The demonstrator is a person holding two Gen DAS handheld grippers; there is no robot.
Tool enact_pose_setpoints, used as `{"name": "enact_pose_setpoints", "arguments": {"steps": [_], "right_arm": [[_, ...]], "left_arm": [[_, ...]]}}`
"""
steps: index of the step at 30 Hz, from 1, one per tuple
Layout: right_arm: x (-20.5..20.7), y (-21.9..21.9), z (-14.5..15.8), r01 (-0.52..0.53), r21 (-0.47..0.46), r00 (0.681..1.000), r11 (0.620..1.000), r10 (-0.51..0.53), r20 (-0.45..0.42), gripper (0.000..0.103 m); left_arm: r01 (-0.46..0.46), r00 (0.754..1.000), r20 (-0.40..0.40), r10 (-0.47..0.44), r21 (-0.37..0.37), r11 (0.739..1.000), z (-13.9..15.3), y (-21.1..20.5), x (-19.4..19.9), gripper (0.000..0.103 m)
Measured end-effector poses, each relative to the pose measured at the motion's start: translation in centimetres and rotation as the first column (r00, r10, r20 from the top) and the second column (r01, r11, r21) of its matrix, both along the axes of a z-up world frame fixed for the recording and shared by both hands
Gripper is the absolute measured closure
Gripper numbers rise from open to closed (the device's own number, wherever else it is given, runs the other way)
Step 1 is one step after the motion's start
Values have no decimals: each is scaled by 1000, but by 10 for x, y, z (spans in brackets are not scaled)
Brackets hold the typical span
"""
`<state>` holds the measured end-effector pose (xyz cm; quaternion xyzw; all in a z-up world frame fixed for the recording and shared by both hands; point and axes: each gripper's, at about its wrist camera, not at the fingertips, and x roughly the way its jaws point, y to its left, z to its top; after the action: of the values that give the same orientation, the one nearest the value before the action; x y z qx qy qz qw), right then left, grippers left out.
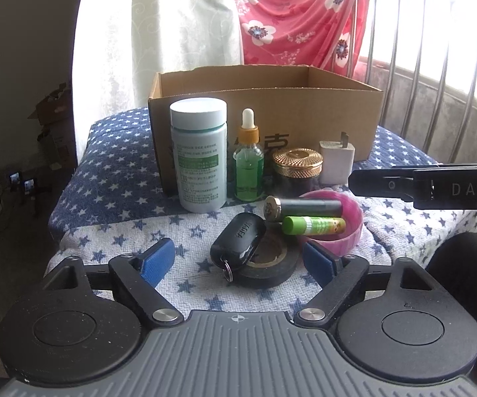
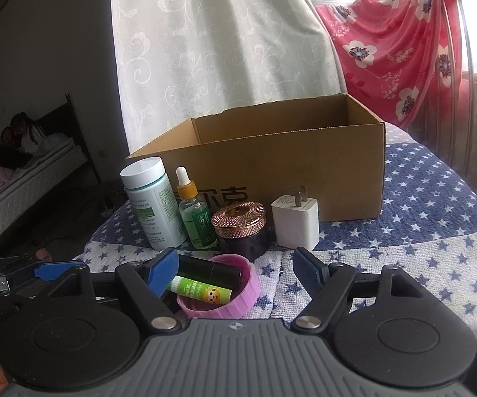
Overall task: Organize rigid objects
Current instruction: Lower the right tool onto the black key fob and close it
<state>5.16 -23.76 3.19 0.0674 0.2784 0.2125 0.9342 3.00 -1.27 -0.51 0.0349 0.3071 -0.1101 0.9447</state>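
Clutter of small rigid things sits on a blue-and-white star-patterned cloth [image 1: 112, 195] in front of an open brown cardboard box [image 1: 271, 99]. Standing in a row against the box wall are a tall white plastic bottle with a green label [image 1: 200, 155], a green glass dropper bottle with an orange collar [image 1: 248, 165], a dark jar with a ribbed gold lid [image 1: 298, 168] and a white wall charger with its prongs up [image 1: 337, 162].

Nearer lies a shallow pink plastic lid [image 1: 337, 231] holding a black cylinder with a gold end [image 1: 304, 206] and a green lip-balm stick [image 1: 314, 225], both on their sides. Just left of it a black key fob [image 1: 238, 241] leans on a black roll of tape [image 1: 264, 264].

The left gripper [image 1: 238, 259] has its blue-padded fingers spread and released; the key fob and tape roll lie between them, touched by neither pad. The right gripper [image 2: 235, 269] is likewise parted and grips nothing: the pink lid [image 2: 218, 301] with its two sticks sits between its fingers, close to the left pad, though whether that pad touches the lid cannot be told. In the left wrist view the right gripper's black body [image 1: 420, 185] reaches in from the right, above the pink lid.
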Motion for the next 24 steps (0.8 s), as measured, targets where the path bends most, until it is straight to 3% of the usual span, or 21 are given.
{"name": "enact_pose_setpoints", "arguments": {"steps": [5,9,12,15,24], "right_arm": [[12,3,-5,-96,153,990,984,109,-85,44],[19,13,-12,-141,321,962,937,206,-180,56],[26,24,-20,-109,387,940,915,222,-260,62],[32,33,-27,-66,411,921,909,214,-325,65],[43,54,-35,29,368,889,929,144,-434,65]], "left_arm": [[13,998,-55,-15,-32,999,0,16,12,40],[56,991,-111,-75,-162,985,0,40,24,45],[95,983,-135,-125,-211,973,-5,51,30,45],[130,977,-141,-161,-204,970,-10,51,34,45],[189,962,-142,-231,-260,947,-22,53,49,44]]}}
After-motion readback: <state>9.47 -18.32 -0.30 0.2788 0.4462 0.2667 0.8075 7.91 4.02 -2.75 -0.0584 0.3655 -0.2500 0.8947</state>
